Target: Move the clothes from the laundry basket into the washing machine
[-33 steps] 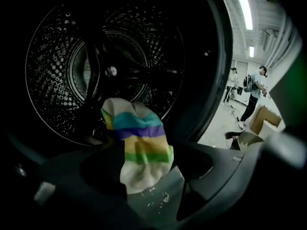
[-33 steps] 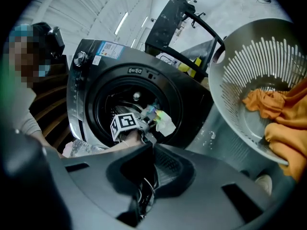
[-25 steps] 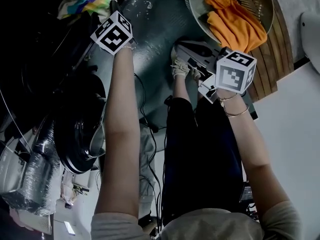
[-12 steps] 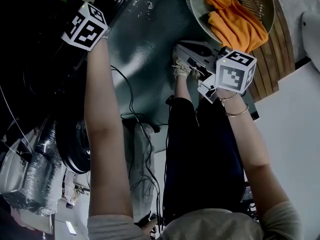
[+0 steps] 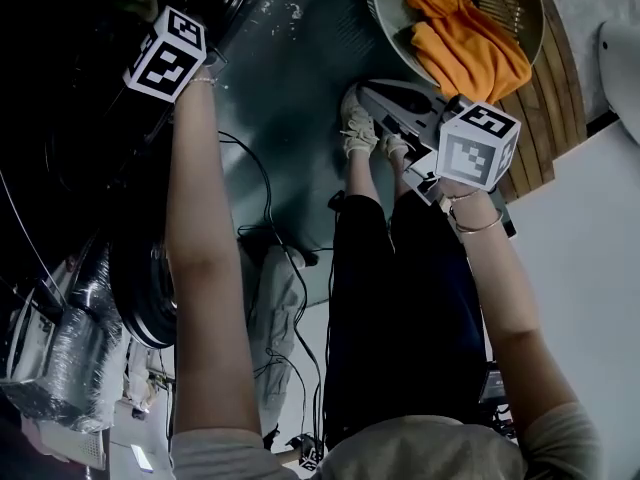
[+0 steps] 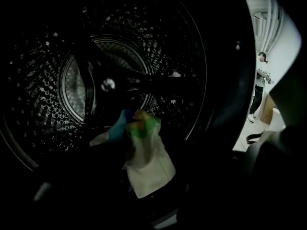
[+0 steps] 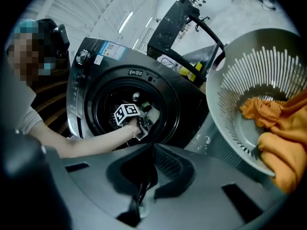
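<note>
1. Left gripper (image 7: 142, 119): in my left hand, arm stretched out, reaching through the round door opening of the washer (image 7: 91, 66) and into the drum (image 6: 53, 119).
2. Left jaws: only dark shapes in the left gripper view (the light in there is poor). As far as I can read them, they are closed on the near end of the cloth.
3. Cloth (image 6: 146, 159): white, with a blue, green and yellow bunch at its far end. It runs forward from the jaws, low in the drum and in front of the perforated back wall.
4. Right gripper (image 7: 146, 178): in my right hand, held over the floor just past my feet. Its jaws are pressed together with nothing between them.
5. Basket (image 7: 225, 99): pale, with a slotted wall, its opening facing me. It stands to the right of the washer. It is near the right gripper (ahead and to the right of the jaws) but not touching it.
6. Orange clothes (image 7: 278, 147): bunched inside the basket against its lower wall, apart from the right jaws.
7. Spacing: the two grippers are well apart, the left one at the washer and the right one by the basket.
</note>
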Demonstrator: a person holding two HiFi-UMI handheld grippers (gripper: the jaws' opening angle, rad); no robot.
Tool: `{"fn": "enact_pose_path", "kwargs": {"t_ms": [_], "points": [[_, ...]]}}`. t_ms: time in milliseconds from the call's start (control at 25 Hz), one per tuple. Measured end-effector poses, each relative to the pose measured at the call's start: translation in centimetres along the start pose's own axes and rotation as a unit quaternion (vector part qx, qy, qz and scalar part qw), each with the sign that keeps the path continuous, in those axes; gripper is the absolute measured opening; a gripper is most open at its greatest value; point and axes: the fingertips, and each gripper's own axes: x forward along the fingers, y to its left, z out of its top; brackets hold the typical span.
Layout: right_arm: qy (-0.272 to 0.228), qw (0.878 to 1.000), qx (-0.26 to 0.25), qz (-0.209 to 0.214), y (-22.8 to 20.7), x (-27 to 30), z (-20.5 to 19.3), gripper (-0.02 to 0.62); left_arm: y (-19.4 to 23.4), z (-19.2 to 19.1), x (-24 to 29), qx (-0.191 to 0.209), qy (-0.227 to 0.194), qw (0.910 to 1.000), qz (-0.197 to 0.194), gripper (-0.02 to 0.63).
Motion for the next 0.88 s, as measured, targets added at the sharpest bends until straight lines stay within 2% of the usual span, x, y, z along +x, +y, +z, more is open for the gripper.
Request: {"fn": "enact_pose_path", "kwargs": {"t_ms": [120, 240, 320, 480, 520, 560, 600, 680, 800, 840, 880], "points": [[-0.009, 0.999, -0.035, -0.024, -0.4, -1.6, 1.4, 0.017, -0.3, 0.1, -2.4, -0.023, -0.007, 0.9997, -0.002, 0.299], [-0.006, 0.996, -0.064, -0.055, -1.3, -2.9, 2.6, 0.018, -1.5, -0.2, -5.2, -0.031, -0.002, 0.9991, -0.029, 0.298], [0.001, 0.992, -0.089, -0.091, -3.0, -4.5, 3.7, 0.018, -3.9, -0.4, -7.3, -0.032, -0.005, 0.9968, -0.073, 0.298], [0.047, 0.976, -0.134, -0.166, -8.0, -7.6, 4.2, 0.018, -10.7, -1.4, -11.4, -0.037, -0.02, 0.9837, -0.175, 0.292], [0.064, 0.97, -0.144, -0.185, -9.4, -8.1, 4.0, 0.033, -12.3, -1.9, -12.4, -0.037, -0.018, 0.9808, -0.191, 0.277], [0.082, 0.963, -0.155, -0.206, -10.8, -8.8, 3.8, 0.104, -13.7, -2.4, -13.3, -0.039, -0.013, 0.9782, -0.204, 0.247], [0.1, 0.953, -0.168, -0.231, -12.3, -9.5, 3.6, 0.151, -15.0, -2.9, -14.1, -0.043, -0.008, 0.9758, -0.214, 0.192], [0.132, 0.925, -0.204, -0.293, -15.5, -11.7, 3.5, 0.192, -17.7, -4.1, -15.7, -0.053, 0.004, 0.9697, -0.239, 0.101], [0.179, 0.858, -0.276, -0.395, -20.4, -15.8, 3.7, 0.245, -21.5, -5.6, -17.9, -0.058, 0.031, 0.954, -0.292, 0.011], [0.202, 0.837, -0.294, -0.414, -21.7, -16.8, 3.4, 0.252, -22.5, -5.8, -18.4, -0.056, 0.038, 0.9487, -0.309, 0.011], [0.227, 0.823, -0.303, -0.423, -22.8, -17.5, 3.0, 0.272, -23.3, -6.0, -18.9, -0.052, 0.042, 0.9446, -0.321, 0.011]]}}
